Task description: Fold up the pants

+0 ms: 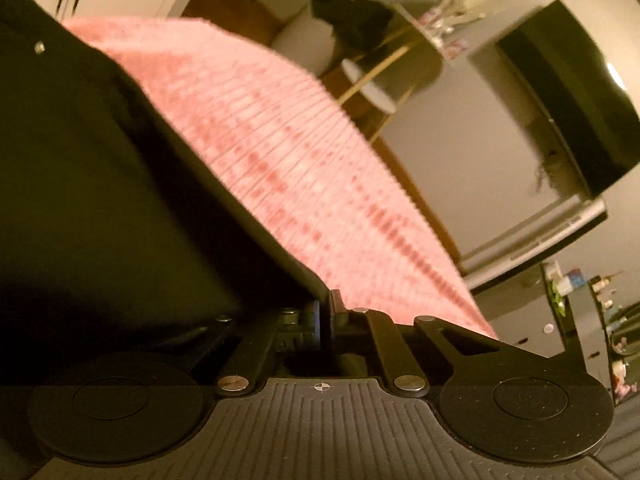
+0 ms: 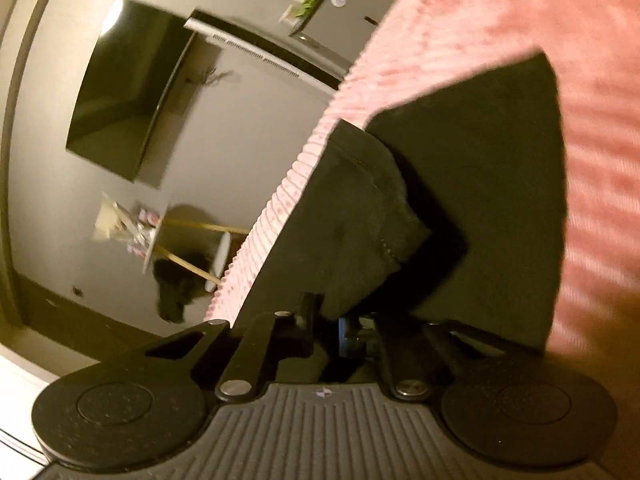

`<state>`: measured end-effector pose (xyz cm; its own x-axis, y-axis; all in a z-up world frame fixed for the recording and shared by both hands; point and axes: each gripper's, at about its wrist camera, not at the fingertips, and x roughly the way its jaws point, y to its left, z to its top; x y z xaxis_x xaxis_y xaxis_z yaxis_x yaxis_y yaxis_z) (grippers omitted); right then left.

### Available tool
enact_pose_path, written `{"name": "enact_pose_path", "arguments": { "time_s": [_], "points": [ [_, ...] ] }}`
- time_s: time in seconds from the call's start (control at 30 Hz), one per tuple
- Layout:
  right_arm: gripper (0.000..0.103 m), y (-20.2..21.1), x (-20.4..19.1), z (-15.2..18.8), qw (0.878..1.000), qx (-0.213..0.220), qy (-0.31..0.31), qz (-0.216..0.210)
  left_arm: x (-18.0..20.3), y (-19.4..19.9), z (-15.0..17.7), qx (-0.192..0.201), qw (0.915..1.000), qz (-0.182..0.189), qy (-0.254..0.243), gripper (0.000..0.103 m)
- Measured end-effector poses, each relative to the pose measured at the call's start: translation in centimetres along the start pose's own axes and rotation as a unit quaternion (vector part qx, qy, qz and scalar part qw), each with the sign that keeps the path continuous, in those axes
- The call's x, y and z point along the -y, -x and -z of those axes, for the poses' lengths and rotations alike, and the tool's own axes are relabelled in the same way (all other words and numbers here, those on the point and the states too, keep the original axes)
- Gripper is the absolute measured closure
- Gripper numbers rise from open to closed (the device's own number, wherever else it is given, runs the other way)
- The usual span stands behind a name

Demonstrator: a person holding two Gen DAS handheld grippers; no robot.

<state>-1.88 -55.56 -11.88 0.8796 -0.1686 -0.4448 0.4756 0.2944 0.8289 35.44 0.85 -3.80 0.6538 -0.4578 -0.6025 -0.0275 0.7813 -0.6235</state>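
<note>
The black pants lie on a pink ribbed bedspread. In the left wrist view they fill the left half, and my left gripper is shut on their edge. In the right wrist view the pants spread flat, with a bunched hem lifted toward the camera. My right gripper is shut on that bunched cloth. The fingertips of both grippers are mostly hidden by fabric.
Beyond the bed edge are a wall-mounted TV, a white cabinet and a small round side table with a dark heap beside it. The TV and side table also show in the right wrist view.
</note>
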Motion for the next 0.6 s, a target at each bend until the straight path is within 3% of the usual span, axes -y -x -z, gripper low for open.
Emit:
{"name": "enact_pose_path", "arguments": {
  "time_s": [0.17, 0.3, 0.4, 0.5, 0.6],
  "points": [
    [0.097, 2.9, -2.0, -1.8, 0.997, 0.03, 0.068, 0.002, 0.1, 7.2, 2.7, 0.038, 0.9984, 0.036, -0.02, 0.097],
    [0.097, 5.5, -2.6, -3.4, 0.993, 0.047, 0.104, 0.005, -1.5, 13.1, 7.6, 0.056, 0.9968, 0.051, -0.024, 0.097],
    [0.097, 7.0, -2.7, -4.0, 0.989, 0.056, 0.135, 0.024, -1.8, 16.4, 12.2, 0.061, 0.9966, 0.034, -0.043, 0.097],
    [0.097, 7.6, -2.1, -4.3, 0.986, 0.053, 0.152, 0.046, -2.9, 18.0, 15.9, 0.058, 0.9978, 0.019, -0.027, 0.097],
    [0.097, 7.4, -1.3, -3.8, 0.982, 0.041, 0.169, 0.077, -4.8, 18.2, 18.3, 0.028, 0.9996, -0.002, -0.007, 0.096]
  ]
}}
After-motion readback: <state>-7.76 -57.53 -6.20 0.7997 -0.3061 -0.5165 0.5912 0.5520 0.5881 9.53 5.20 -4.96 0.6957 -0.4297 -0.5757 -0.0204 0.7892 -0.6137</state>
